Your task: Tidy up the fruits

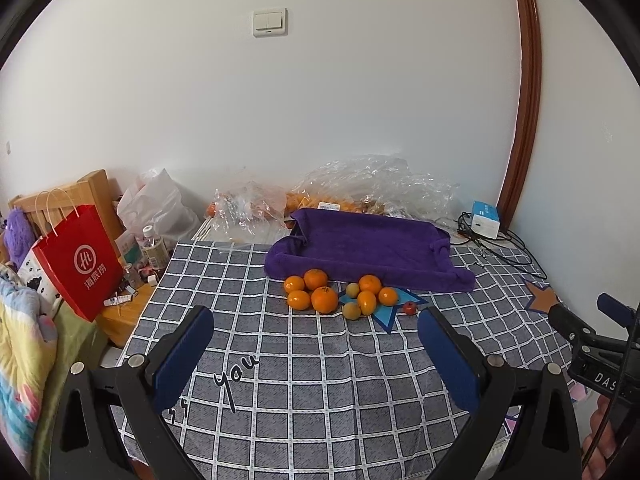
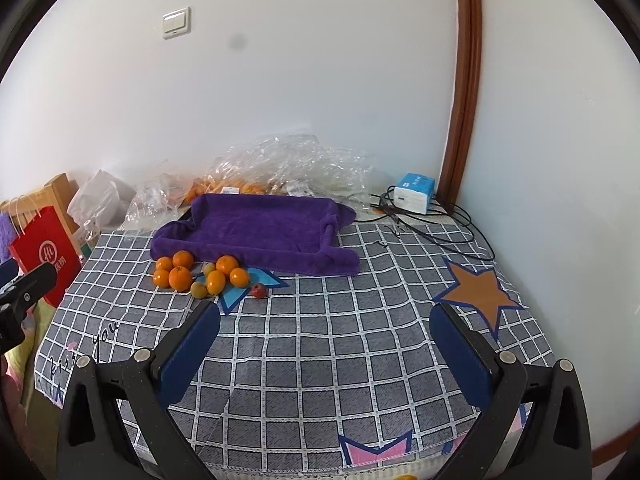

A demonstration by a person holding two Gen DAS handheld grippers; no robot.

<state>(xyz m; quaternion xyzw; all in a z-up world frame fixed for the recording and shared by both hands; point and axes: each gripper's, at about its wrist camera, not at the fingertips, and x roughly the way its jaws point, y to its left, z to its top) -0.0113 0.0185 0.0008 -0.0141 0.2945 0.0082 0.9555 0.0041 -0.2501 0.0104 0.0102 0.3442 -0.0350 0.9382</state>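
Observation:
Several oranges, two small yellowish fruits and one small red fruit lie in a cluster on the checked tablecloth. They sit just in front of a purple cloth-lined tray, which holds nothing visible. My left gripper is open and empty, short of the fruit cluster. My right gripper is open and empty, to the right of the fruit. The right gripper also shows at the right edge of the left wrist view.
Crumpled clear plastic bags with more oranges lie behind the tray by the wall. A blue-white box with cables sits at the back right. A red paper bag, bottles and clutter stand left of the table.

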